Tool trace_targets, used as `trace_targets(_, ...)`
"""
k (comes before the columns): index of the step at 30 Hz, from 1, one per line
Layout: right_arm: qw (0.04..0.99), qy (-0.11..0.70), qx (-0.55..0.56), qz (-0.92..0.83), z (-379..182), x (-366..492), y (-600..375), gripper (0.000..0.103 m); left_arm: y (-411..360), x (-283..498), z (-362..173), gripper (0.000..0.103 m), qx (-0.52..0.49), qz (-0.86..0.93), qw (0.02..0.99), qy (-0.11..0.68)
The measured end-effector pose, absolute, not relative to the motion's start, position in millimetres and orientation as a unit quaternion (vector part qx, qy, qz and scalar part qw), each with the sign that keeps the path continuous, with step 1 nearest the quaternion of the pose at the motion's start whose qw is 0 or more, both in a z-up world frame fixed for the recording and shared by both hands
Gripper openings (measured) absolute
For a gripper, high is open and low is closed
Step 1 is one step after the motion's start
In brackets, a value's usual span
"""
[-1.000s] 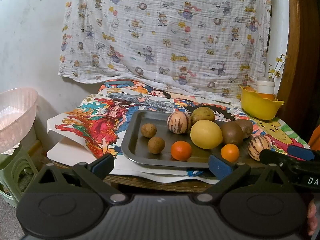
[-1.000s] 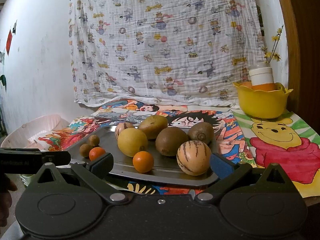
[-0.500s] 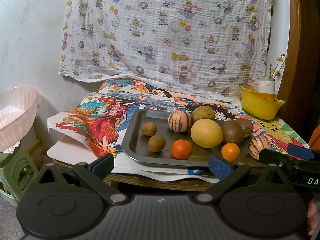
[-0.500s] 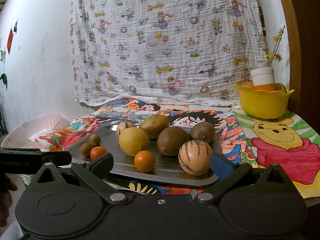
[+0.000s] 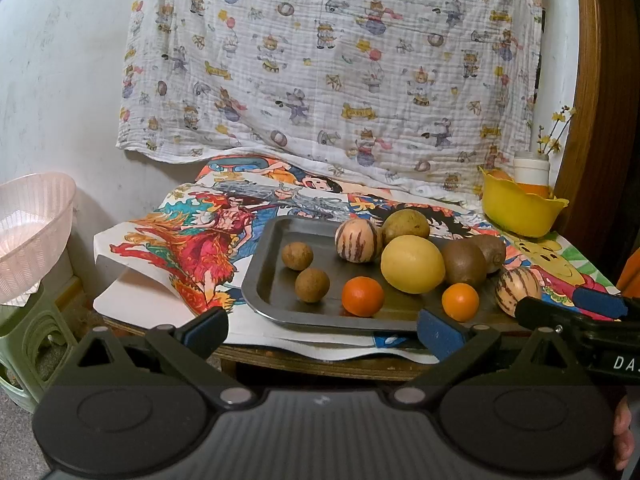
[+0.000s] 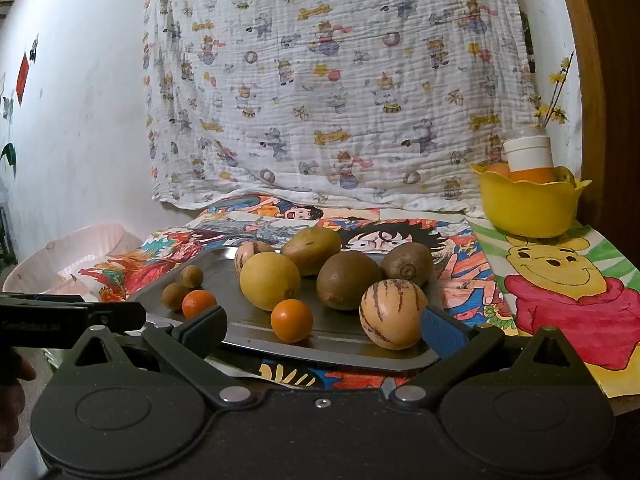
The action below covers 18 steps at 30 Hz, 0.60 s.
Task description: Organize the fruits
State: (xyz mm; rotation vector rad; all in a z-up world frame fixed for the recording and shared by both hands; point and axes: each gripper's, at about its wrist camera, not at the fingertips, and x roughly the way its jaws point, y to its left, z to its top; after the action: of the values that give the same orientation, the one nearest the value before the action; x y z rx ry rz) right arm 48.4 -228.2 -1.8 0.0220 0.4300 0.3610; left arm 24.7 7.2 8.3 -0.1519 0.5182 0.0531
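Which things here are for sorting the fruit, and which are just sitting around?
For the job: metal tray, lemon, tangerines, kiwis, striped melons, yellow bowl, both grippers.

Just lying about: cartoon cloth, pink basket, hanging blanket.

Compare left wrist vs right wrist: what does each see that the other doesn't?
Left wrist only: the green stool under the pink basket, and the right gripper open at the tray's right end. Right wrist only: the Pooh drawing, wall stickers, and part of the left gripper, its jaw state unclear. Both: the tray of fruit, the lemon, the yellow bowl, the hanging cloth.
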Motion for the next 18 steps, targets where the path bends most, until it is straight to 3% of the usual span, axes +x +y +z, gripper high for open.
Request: trace_targets(18, 0.961, 0.213, 0.010, 0.178, -1.8, 48.1, -227.2, 0.102, 8.5, 24.1, 7.5, 0.103, -0.077, 0.027, 0.963, 0.258)
